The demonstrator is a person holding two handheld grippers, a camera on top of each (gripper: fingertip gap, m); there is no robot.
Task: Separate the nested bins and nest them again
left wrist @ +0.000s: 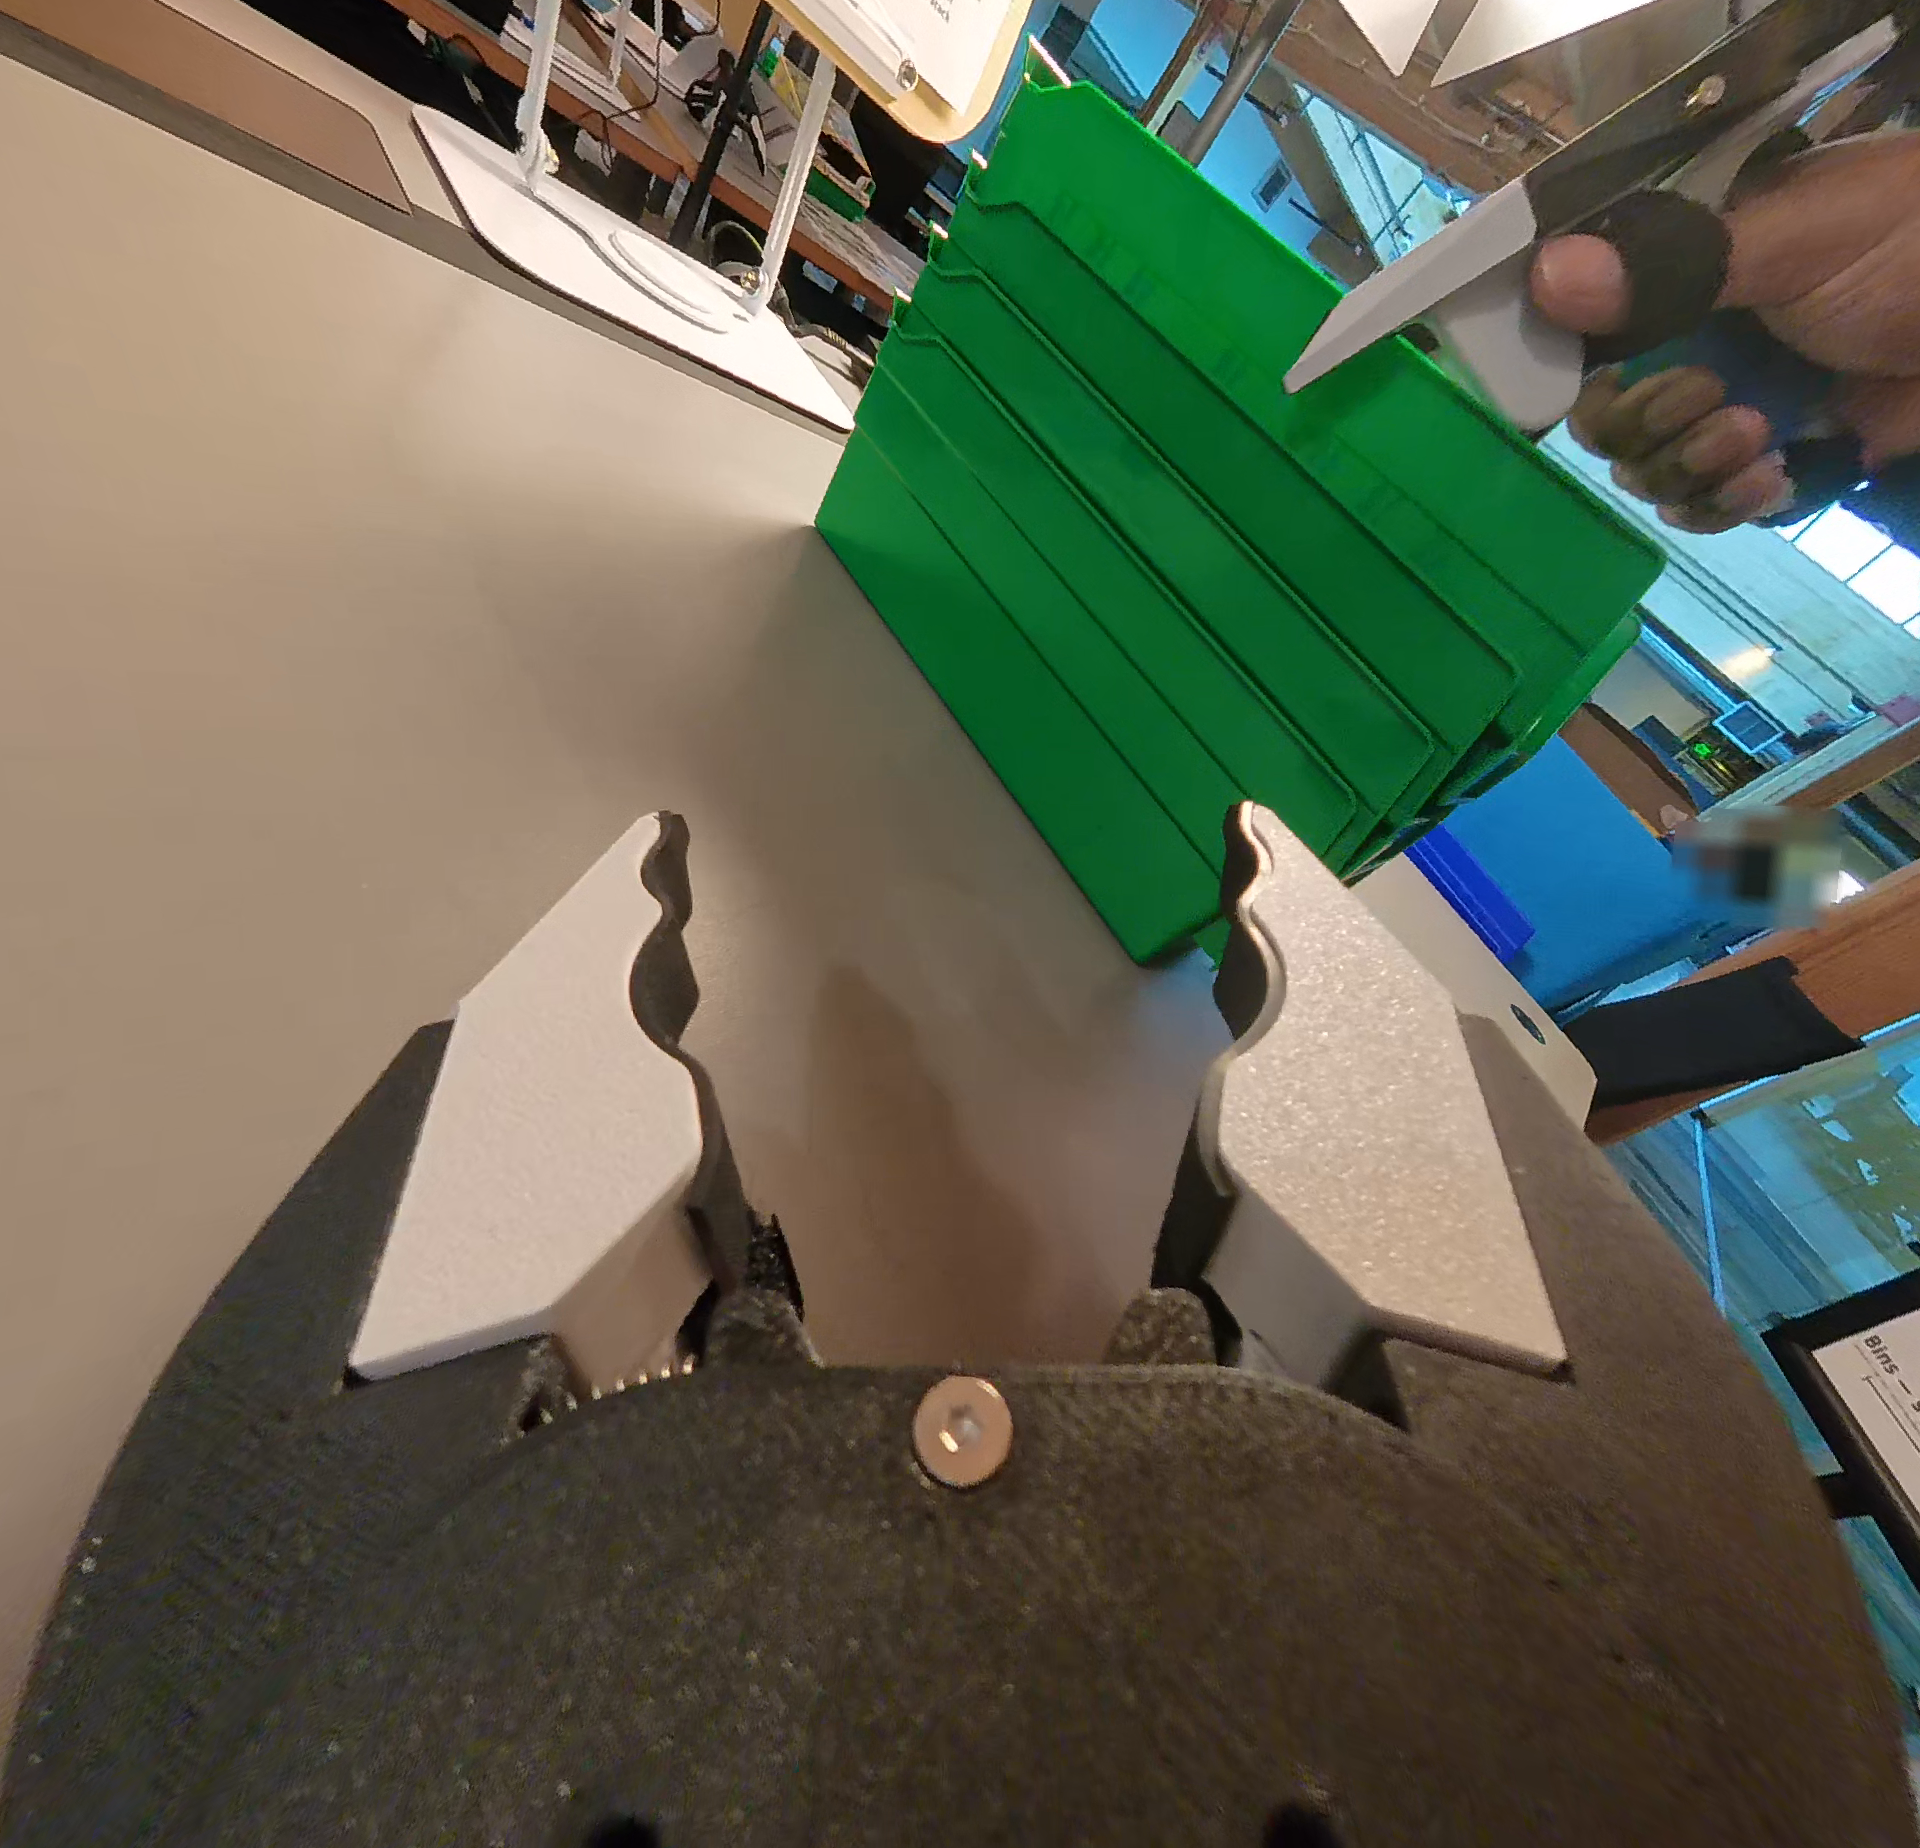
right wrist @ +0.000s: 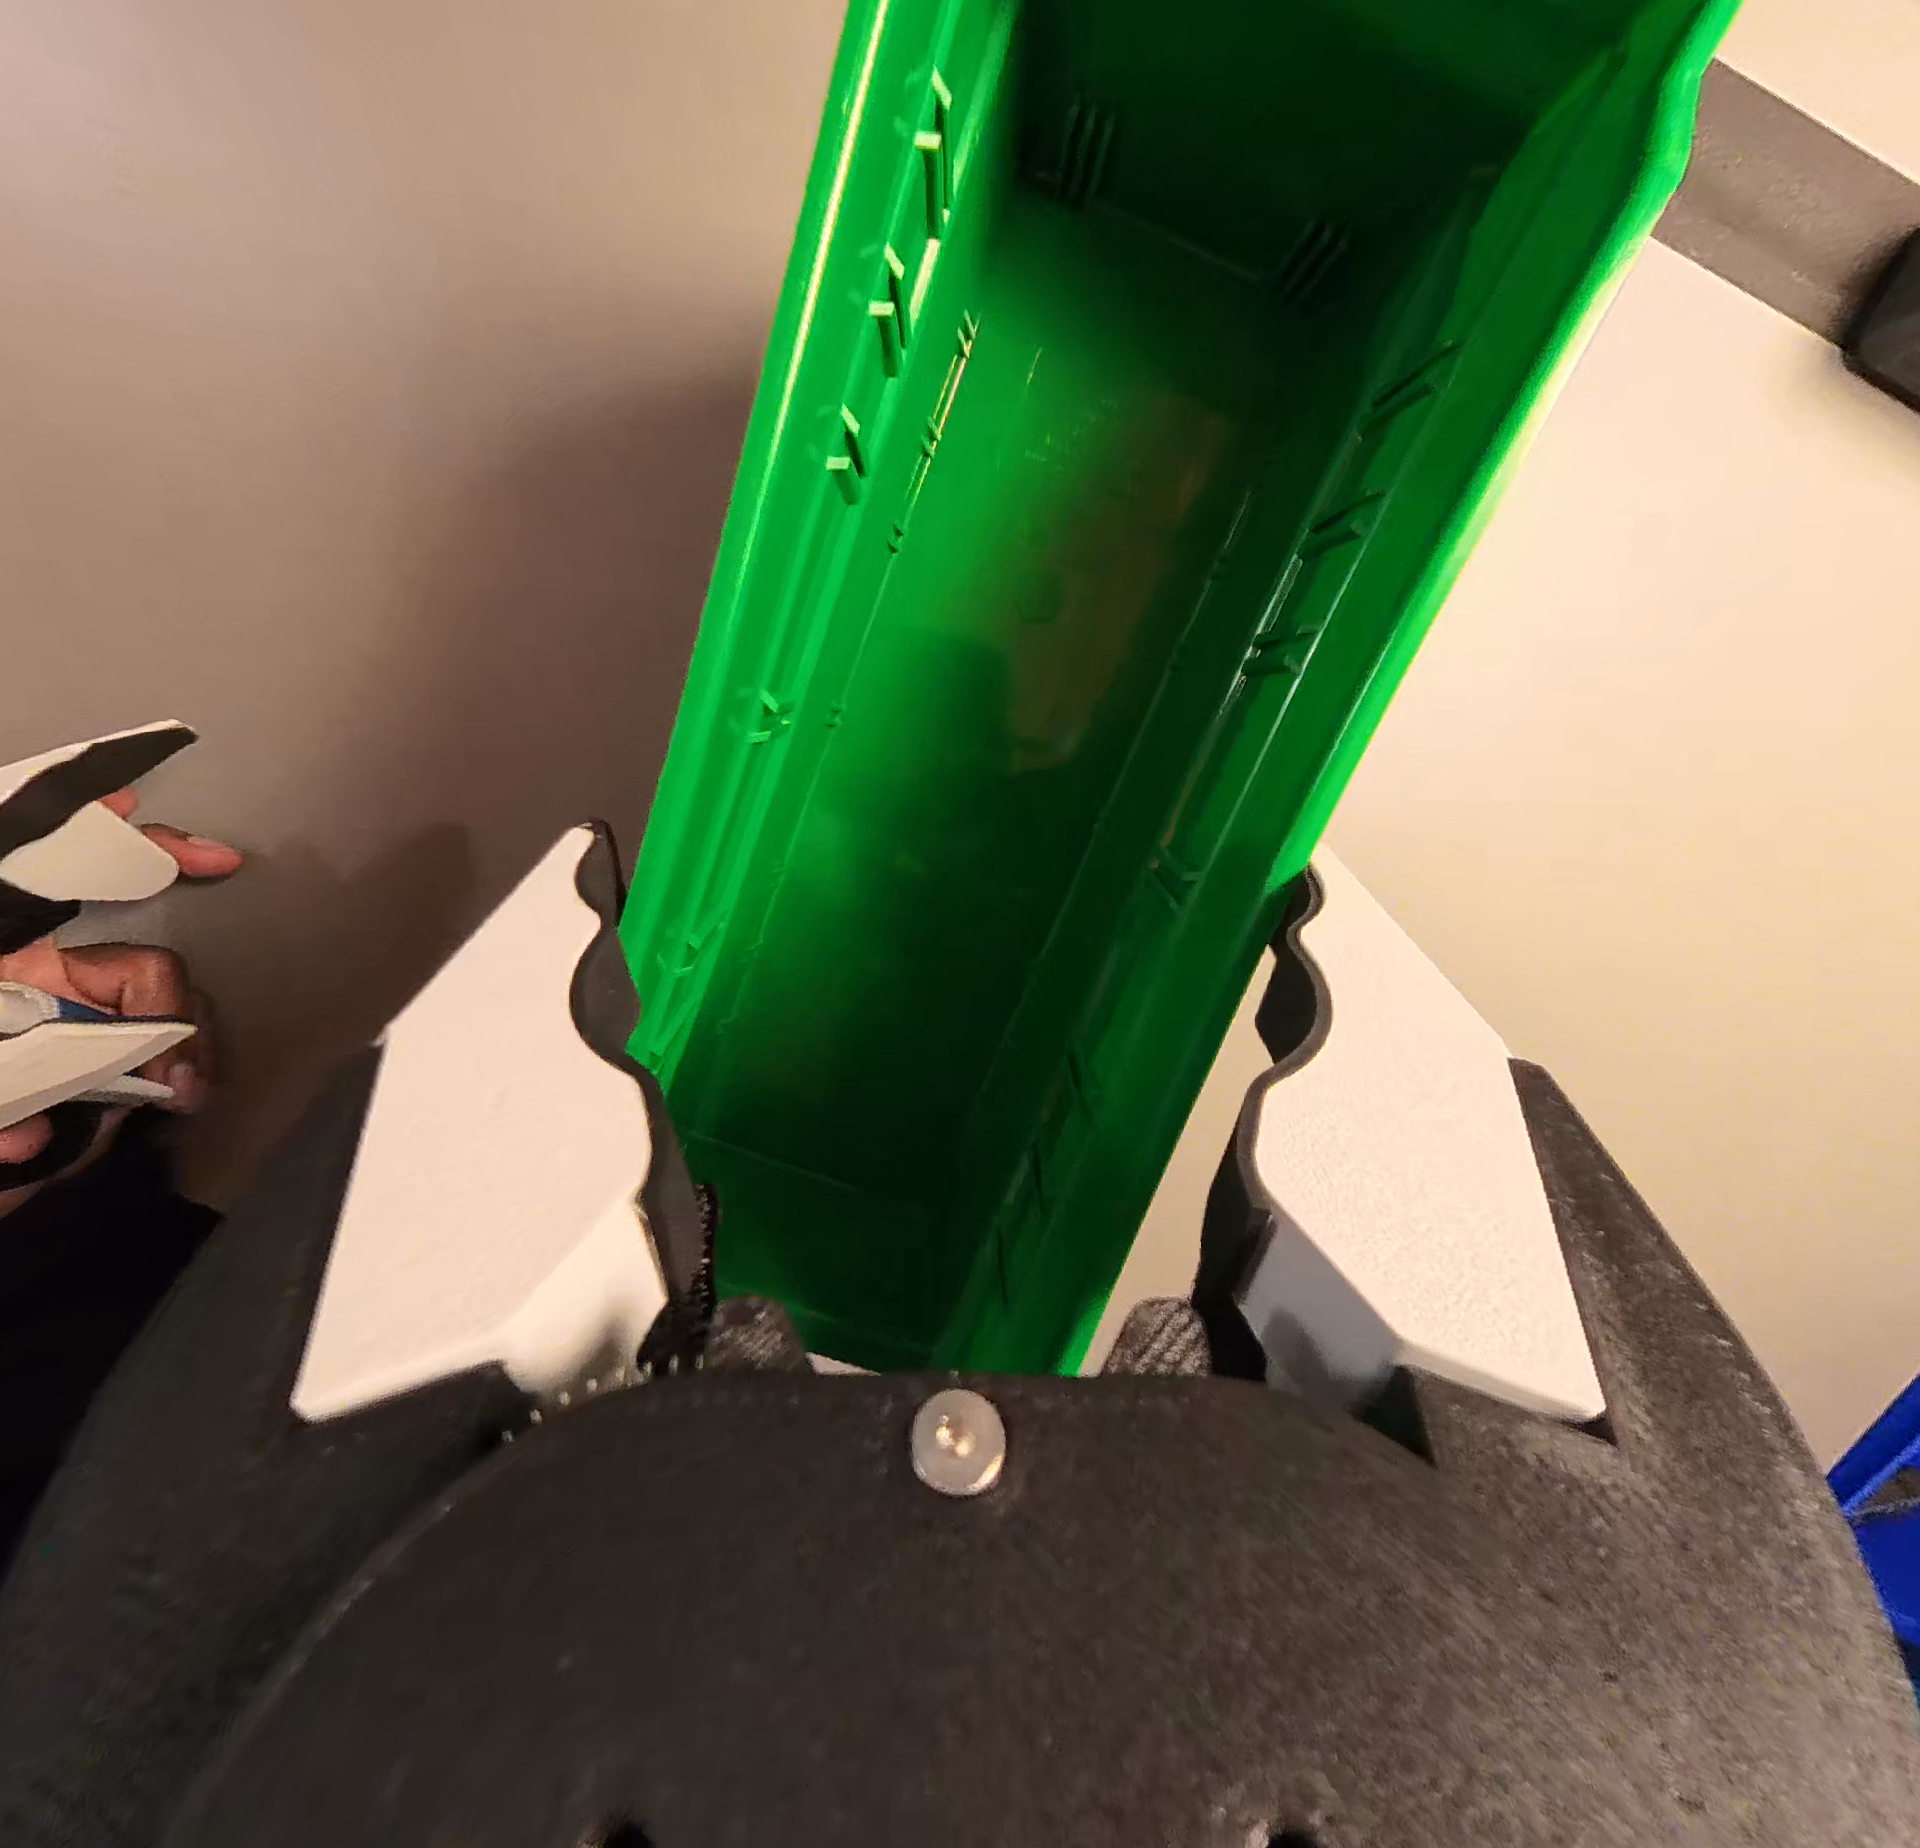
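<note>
Standing nested on the worktop (left wrist: 416, 655), the green bins (left wrist: 1143, 603) are awaiting separation; your right hand-held gripper (right wrist: 951, 884) is straddling the top bin (right wrist: 1091, 655), your left hand-held gripper (left wrist: 956, 832) gaping empty.

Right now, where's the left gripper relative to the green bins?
The left gripper hangs open over bare table, empty, just short of the near bottom corner of the green bins. In the right wrist view it shows at the far left edge.

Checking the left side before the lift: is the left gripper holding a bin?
No. The left gripper stands open over bare table, with the green bins beyond its fingertips.
</note>
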